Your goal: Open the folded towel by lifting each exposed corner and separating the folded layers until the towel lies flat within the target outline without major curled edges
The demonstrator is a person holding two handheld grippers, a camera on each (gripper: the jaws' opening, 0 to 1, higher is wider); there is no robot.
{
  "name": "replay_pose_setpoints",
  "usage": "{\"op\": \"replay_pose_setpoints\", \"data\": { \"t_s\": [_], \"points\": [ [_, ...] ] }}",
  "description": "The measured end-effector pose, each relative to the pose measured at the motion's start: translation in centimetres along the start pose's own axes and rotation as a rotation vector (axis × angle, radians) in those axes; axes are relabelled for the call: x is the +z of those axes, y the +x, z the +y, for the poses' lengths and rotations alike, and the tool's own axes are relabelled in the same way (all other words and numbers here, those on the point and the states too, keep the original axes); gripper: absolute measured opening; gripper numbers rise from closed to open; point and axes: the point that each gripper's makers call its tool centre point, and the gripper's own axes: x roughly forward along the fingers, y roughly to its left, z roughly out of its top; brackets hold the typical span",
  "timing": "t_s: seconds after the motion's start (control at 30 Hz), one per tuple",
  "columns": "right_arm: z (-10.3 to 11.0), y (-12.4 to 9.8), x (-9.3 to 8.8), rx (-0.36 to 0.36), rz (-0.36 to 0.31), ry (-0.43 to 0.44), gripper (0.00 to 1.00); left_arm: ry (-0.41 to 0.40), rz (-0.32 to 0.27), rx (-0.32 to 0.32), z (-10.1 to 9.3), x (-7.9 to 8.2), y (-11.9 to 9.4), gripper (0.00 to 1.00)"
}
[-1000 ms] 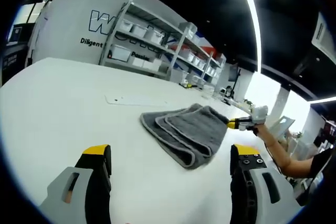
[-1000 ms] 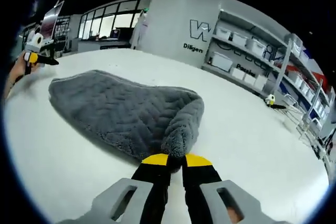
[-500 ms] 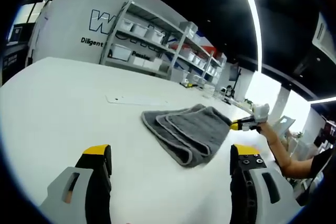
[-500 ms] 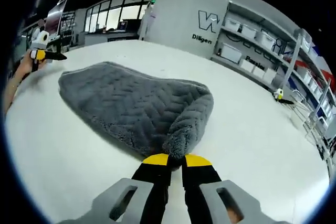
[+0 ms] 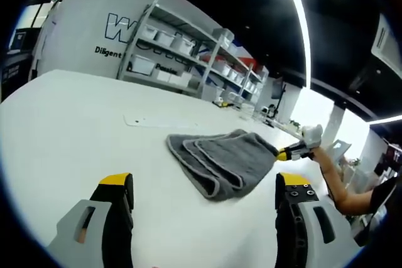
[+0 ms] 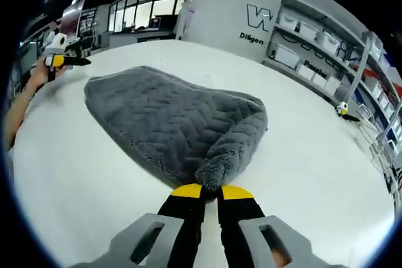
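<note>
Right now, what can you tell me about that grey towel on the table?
The grey towel is thick and plush, with a quilted zigzag pattern on top and a stitched hem along its edges. It lies on the white table, still folded: stacked layers show at its near edge in the left gripper view. The right tool is shut on one corner, which bunches up at the tips. The left tool is open, apart from it.

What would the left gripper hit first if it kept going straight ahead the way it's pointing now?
Probably the folded grey quilted towel on the white table; it lies ahead between the open left gripper fingers, though depth is unclear.
</note>
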Motion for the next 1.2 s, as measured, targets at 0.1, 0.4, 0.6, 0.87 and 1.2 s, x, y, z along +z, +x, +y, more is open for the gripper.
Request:
{"op": "replay_pose_setpoints", "data": {
  "t_s": [0.1,0.4,0.6,0.87,1.2],
  "points": [
    [0.3,-0.2,-0.2,0.023,0.012,0.007,0.04,-0.001,-0.003,-0.003,0.0,0.0,0.0,0.92],
    [0.6,-0.3,-0.2,0.027,0.008,-0.013,0.04,0.001,0.009,0.005,0.1,-0.4,0.3,0.92],
    [0.3,-0.5,-0.1,0.018,-0.004,-0.029,0.08,0.012,0.028,-0.001,-0.3,-0.8,0.7,0.92],
    [-1.8,-0.9,0.0,-0.032,-0.031,-0.017,0.31,0.007,0.027,0.002,-0.2,-0.7,0.4,0.91],
    [-2.9,-1.5,-0.4,-0.039,-0.037,0.042,0.63,0.012,0.032,0.008,0.0,-0.8,0.4,0.91]
  ]
}}
